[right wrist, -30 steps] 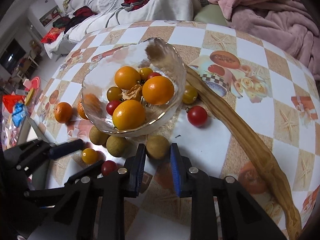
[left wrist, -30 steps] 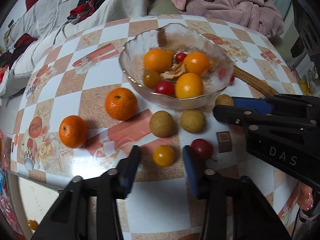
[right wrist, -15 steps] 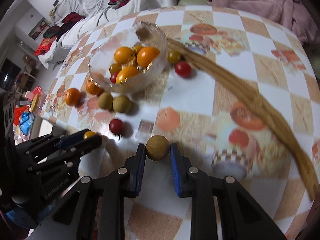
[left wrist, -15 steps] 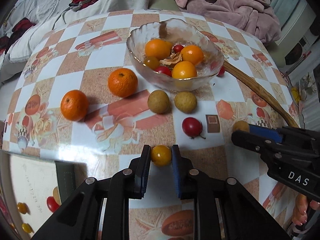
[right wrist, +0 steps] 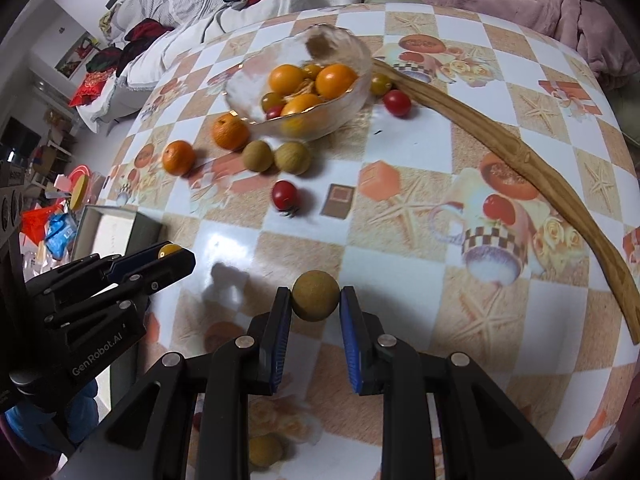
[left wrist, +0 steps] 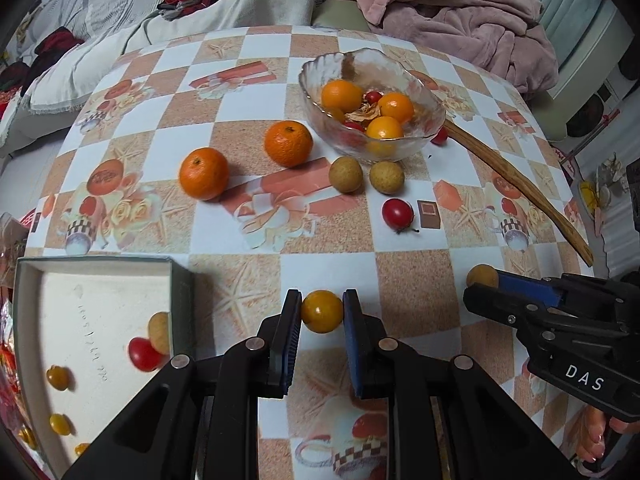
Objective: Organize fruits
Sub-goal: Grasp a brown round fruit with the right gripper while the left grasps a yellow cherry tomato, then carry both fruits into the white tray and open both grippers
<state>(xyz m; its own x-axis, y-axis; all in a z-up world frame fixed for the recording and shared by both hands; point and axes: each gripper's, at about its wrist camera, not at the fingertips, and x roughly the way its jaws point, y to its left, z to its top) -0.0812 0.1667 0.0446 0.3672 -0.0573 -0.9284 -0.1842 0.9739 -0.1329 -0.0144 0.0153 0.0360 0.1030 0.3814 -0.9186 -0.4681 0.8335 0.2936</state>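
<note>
My left gripper (left wrist: pixel 322 312) is shut on a yellow cherry tomato (left wrist: pixel 322 311) and holds it above the table near the front edge. My right gripper (right wrist: pixel 315 298) is shut on a brown longan (right wrist: pixel 315 296), also lifted. A glass bowl (left wrist: pixel 424 96) with oranges and small tomatoes stands at the back. Two mandarins (left wrist: pixel 204 173), two longans (left wrist: pixel 346 174) and a red cherry tomato (left wrist: pixel 397 212) lie loose on the table. A white box (left wrist: pixel 92 344) at the left front holds several small fruits.
A long wooden stick (left wrist: pixel 516 184) lies across the right side of the table. Another red tomato (right wrist: pixel 397 103) and an olive one (right wrist: pixel 380 83) lie behind the bowl. A sofa with clothes and a pink blanket (left wrist: pixel 460 12) lies beyond the table.
Both grippers closed on their fruits, lifted them and drew back toward the front of the table. The white box has come into the left wrist view.
</note>
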